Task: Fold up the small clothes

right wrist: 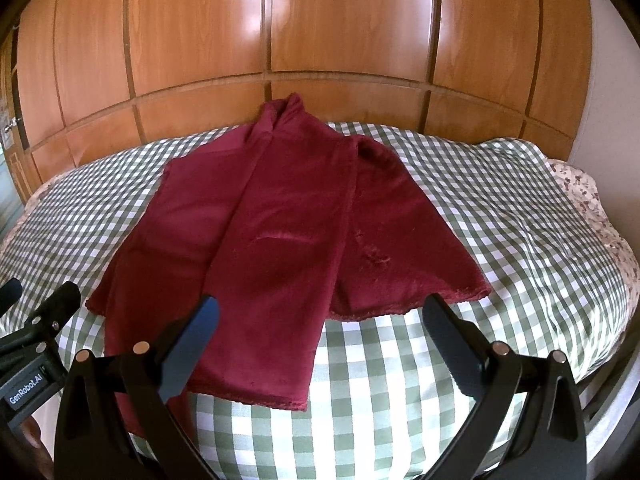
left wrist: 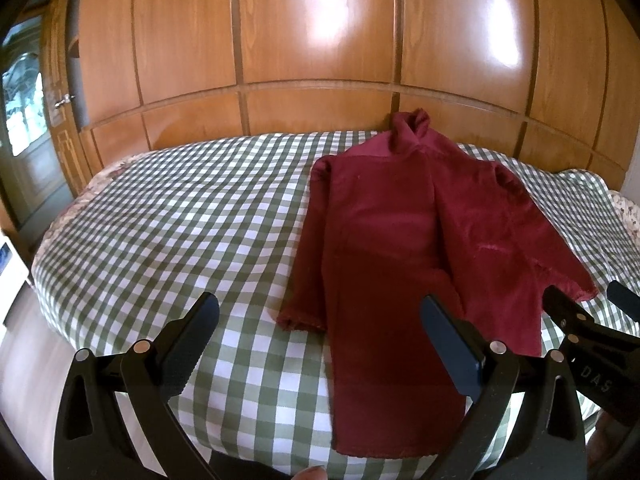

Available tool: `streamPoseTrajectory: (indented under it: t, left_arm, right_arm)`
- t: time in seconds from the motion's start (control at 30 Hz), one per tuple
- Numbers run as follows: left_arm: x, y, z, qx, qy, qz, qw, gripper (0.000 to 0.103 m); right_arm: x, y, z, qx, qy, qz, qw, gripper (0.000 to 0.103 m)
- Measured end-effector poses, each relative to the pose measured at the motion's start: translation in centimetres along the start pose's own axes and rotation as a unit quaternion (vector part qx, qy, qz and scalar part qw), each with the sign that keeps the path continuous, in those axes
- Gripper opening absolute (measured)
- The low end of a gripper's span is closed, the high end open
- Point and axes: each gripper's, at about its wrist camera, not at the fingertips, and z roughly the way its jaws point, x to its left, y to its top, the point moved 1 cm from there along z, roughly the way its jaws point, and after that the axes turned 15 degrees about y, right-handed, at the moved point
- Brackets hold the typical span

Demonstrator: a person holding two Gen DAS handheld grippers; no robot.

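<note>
A dark red long-sleeved top (left wrist: pixel 400 240) lies flat on the green and white checked bed cover (left wrist: pixel 180 220), collar toward the wooden wall, hem toward me. It also shows in the right wrist view (right wrist: pixel 272 232). One side is folded in over the body, and a sleeve spreads out to the right. My left gripper (left wrist: pixel 320 316) is open and empty above the hem's left part. My right gripper (right wrist: pixel 320 316) is open and empty above the hem's right part. The right gripper also shows at the right edge of the left wrist view (left wrist: pixel 584 300). The left gripper shows at the left edge of the right wrist view (right wrist: pixel 40 292).
Glossy wooden wardrobe panels (left wrist: pixel 320 60) stand behind the bed. A door with a glass pane (left wrist: pixel 24 100) is at the far left. A floral sheet edge (right wrist: pixel 580 184) shows at the bed's right side.
</note>
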Motion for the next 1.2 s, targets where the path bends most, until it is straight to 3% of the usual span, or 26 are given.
streamPoseTrajectory:
  t: [0.33,0.4,0.47,0.5,0.6,0.67,0.77,0.93,1.0,1.03,1.07,1.1,1.17,1.2]
  left_arm:
    - [0.0,-0.5,0.6,0.011,-0.007,0.004,0.9999,0.1]
    - [-0.1,-0.5,1.0,0.011,-0.016,0.012,0.9997,0.1]
    - [-0.3,-0.6,1.5,0.01,-0.025,0.03,0.9992,0.1]
    - [-0.5,-0.6,1.7,0.009,-0.028,0.037,0.9989,0.1]
    - [-0.4,-0.9,2.5,0.014,-0.041,0.053,0.9977,0.1]
    - [-0.4,-1.2,3.1,0.028,-0.059,0.06,0.9961,0.1]
    - [-0.5,-1.6,3.7,0.043,-0.087,0.065,0.9931,0.1]
    - [-1.4,-2.3,3.9,0.057,-0.129,0.078,0.987,0.1]
    - [-2.5,-3.0,3.8,0.062,-0.146,0.098,0.9824,0.099]
    - [-2.9,-3.3,3.9,0.067,-0.149,0.106,0.9808,0.098]
    - [-3.6,-3.7,4.1,0.076,-0.154,0.121,0.9776,0.09]
    - [-4.1,-4.1,4.3,0.086,-0.159,0.133,0.9745,0.077]
    - [-5.1,-4.9,4.9,0.102,-0.159,0.159,0.969,0.069]
    - [-5.3,-5.0,5.0,0.098,-0.157,0.164,0.9689,0.058]
  right_arm:
    - [-0.3,-0.8,0.2,0.012,0.018,-0.001,1.0,0.101]
    - [-0.7,-1.4,-0.1,0.013,0.055,0.009,0.998,0.101]
    - [-1.4,-2.6,0.1,0.044,0.141,0.036,0.988,0.101]
    - [-1.7,-3.6,0.5,0.077,0.194,0.052,0.977,0.101]
    - [-2.4,-5.1,0.9,0.123,0.234,0.067,0.962,0.1]
    - [-3.2,-4.9,0.7,0.119,0.238,0.078,0.961,0.095]
    - [-4.1,-4.2,1.3,0.115,0.224,0.094,0.963,0.079]
    - [-4.4,-3.1,4.1,0.13,0.204,0.1,0.965,0.072]
    - [-4.1,-2.6,5.4,0.137,0.188,0.081,0.969,0.059]
    - [-3.6,-2.4,5.7,0.141,0.187,0.063,0.97,0.046]
    - [-3.0,-2.1,5.7,0.145,0.194,0.038,0.97,0.03]
    - [-2.6,-1.7,5.4,0.145,0.197,0.01,0.97,0.021]
    - [-2.7,-1.0,4.6,0.13,0.181,-0.027,0.974,0.011]
    - [-3.3,-0.6,4.2,0.122,0.176,-0.035,0.976,0.009]
